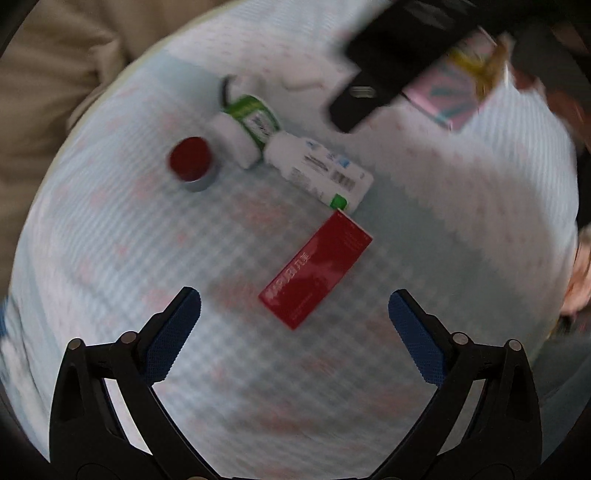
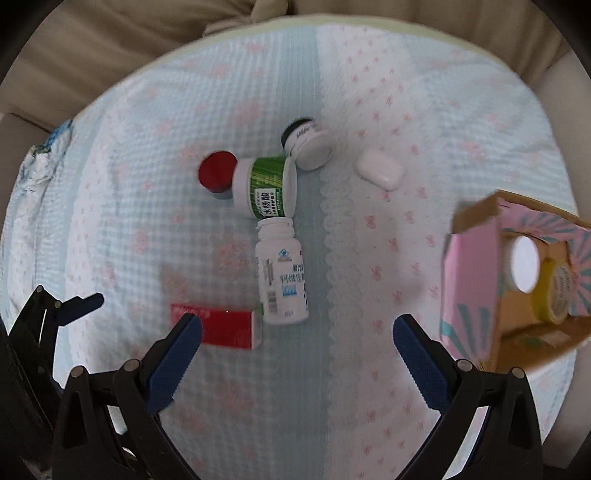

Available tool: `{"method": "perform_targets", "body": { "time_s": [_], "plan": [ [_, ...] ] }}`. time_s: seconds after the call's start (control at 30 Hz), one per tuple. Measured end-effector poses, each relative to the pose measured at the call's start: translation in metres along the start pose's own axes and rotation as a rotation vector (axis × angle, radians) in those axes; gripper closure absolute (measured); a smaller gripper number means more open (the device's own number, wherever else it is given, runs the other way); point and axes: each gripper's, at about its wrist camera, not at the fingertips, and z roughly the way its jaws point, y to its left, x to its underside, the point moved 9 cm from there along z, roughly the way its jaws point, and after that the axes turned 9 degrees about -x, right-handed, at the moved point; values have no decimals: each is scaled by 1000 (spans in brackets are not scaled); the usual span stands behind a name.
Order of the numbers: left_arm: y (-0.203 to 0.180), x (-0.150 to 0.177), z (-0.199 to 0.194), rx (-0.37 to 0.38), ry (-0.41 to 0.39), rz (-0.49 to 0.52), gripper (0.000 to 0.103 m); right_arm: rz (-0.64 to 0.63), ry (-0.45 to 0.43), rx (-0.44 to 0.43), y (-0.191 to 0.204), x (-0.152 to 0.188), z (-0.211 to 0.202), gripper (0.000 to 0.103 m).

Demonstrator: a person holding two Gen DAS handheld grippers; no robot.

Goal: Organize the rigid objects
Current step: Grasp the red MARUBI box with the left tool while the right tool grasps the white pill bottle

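Note:
A red box (image 1: 316, 268) lies on the quilted cloth just ahead of my open, empty left gripper (image 1: 294, 308); it also shows in the right wrist view (image 2: 225, 325). Beyond it lie a white bottle (image 1: 319, 171) (image 2: 281, 272), a green-labelled jar (image 1: 246, 127) (image 2: 266, 187) and a red-capped jar (image 1: 192, 162) (image 2: 217, 171). A black-lidded white jar (image 2: 306, 142) and a white case (image 2: 380, 168) lie farther back. My right gripper (image 2: 297, 334) is open and empty, near the bottle's base. A pink cardboard box (image 2: 472, 291) at the right holds a yellow jar (image 2: 550, 291) with a white lid.
The pink box also shows in the left wrist view (image 1: 448, 94), partly behind the black body of the other gripper (image 1: 373, 79). The left gripper's tip (image 2: 79, 302) enters the right wrist view at left. Beige upholstery (image 2: 147, 33) borders the cloth (image 2: 369, 92).

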Motion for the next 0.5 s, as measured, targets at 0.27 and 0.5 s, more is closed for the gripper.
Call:
{"method": "perform_targets", "body": {
  "time_s": [0.27, 0.5],
  "plan": [
    [-31, -6, 54, 34, 38, 226, 20, -3, 153, -54, -12, -14, 80, 0],
    [-54, -9, 73, 52, 46, 338, 40, -13, 217, -77, -14, -17, 113, 16]
  ]
}}
